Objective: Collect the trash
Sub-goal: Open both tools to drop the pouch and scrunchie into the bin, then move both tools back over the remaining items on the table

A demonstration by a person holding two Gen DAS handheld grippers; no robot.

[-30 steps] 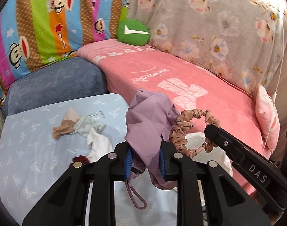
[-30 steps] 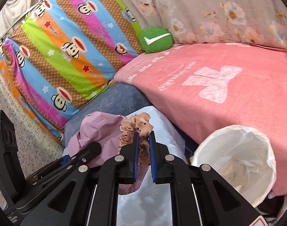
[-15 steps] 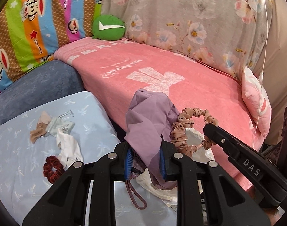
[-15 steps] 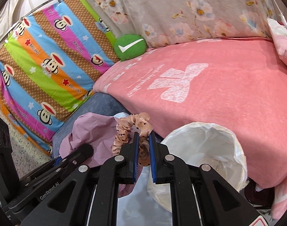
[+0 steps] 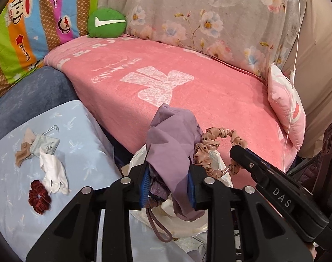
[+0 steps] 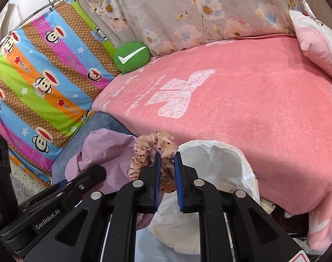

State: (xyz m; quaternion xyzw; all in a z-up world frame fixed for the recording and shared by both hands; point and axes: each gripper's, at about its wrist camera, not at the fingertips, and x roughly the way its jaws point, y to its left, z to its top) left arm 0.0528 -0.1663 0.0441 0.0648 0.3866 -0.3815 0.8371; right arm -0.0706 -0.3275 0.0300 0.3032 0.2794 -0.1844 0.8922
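Lilac cloth (image 5: 172, 135) bunches up between the fingers of our left gripper (image 5: 169, 183), which we keep clamped on it, a brownish cord loop (image 5: 159, 227) dangling below the blue pads. Our right gripper (image 6: 167, 170) is clenched on a peach polka-dot scrunchie (image 6: 153, 144), whose ruffled ring arcs up and to the left of the jaws and lies against the cloth. Both held items hang over the white-lined trash bin (image 6: 218, 152), which sits just beside the pink blanket (image 6: 242, 100) covering the bed; in the left wrist view the bin's liner (image 5: 222, 168) shows behind and under the cloth. On the pale blue surface (image 5: 83, 152) to the left we see four more pieces lying near each other: a dark red scrunchie (image 5: 39, 196), a crumpled white cloth (image 5: 53, 172) touching it, a small grey drawstring pouch (image 5: 47, 144) and a beige scrap (image 5: 24, 150) beside the pouch. A green round cushion with a white tick (image 5: 107, 23) rests at the far end of the bed, against the striped monkey-print sheet (image 6: 41, 83) and the grey floral cover (image 5: 209, 17). A pink pillow (image 5: 286, 107) leans at the bed's right edge.
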